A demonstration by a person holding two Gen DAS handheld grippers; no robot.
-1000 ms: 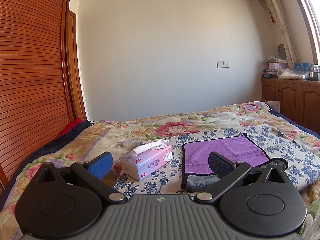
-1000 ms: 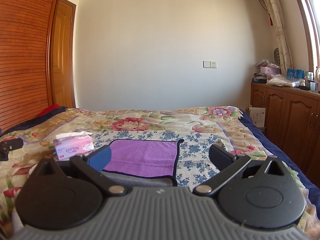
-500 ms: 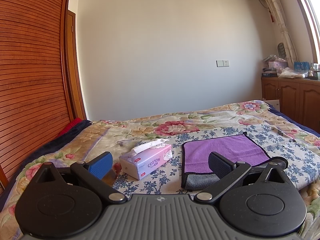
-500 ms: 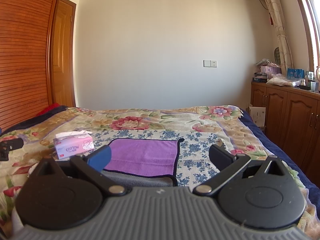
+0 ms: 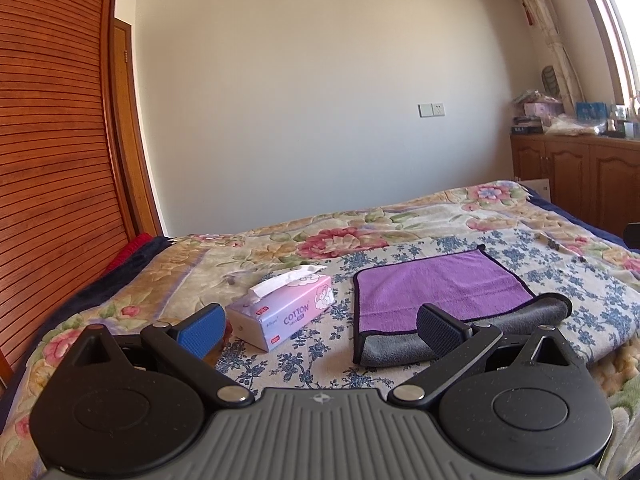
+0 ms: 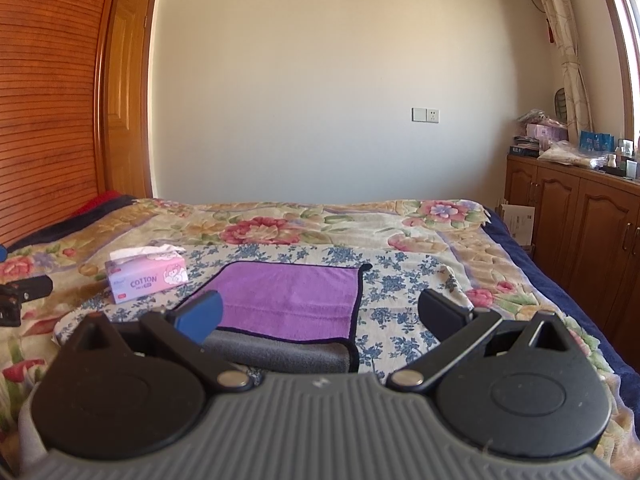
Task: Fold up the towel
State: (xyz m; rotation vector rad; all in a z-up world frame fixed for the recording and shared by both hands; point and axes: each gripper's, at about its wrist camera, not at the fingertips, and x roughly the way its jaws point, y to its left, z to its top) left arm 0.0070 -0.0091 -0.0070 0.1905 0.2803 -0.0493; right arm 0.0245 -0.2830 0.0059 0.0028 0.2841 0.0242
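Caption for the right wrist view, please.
Open right gripper above a purple towel with its near edge rolled, tissue box to its left, on a floral bed.

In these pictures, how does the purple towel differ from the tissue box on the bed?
The purple towel lies flat and soft, its near edge turned over to show grey; the tissue box is a stiff block that stands up from the bed. The towel is plain; the box bears the printed word COTTON, and a white tissue sticks out on top. Both rest side by side, apart.
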